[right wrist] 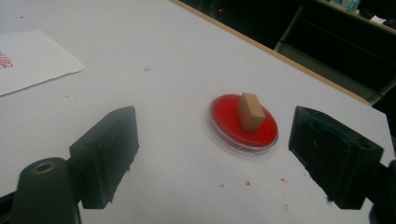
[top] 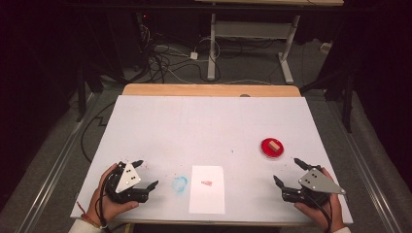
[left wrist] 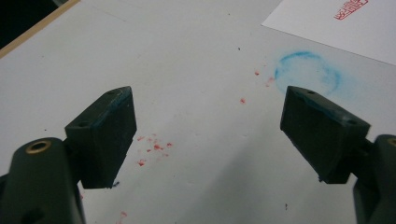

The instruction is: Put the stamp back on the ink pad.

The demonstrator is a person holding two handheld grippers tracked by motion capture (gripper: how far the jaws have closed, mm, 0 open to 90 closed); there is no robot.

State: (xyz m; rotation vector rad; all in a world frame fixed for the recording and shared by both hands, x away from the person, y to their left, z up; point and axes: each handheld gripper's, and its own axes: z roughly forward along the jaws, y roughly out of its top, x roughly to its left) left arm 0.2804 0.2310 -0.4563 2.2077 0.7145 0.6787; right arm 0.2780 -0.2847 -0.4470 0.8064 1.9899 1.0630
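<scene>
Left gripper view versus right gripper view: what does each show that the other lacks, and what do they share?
Left gripper view alone: the blue ring smudge on the table and its own open left gripper. Right gripper view alone: the wooden stamp standing in the red ink pad, with the open right gripper aimed at it. Both: the white table, red ink specks and a corner of the stamped paper.

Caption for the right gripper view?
Open right hand-held gripper faces a wooden stamp block standing on a red ink pad.

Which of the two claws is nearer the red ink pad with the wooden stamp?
The right claw: the ink pad lies just ahead of it; the left claw sits across the paper.
</scene>
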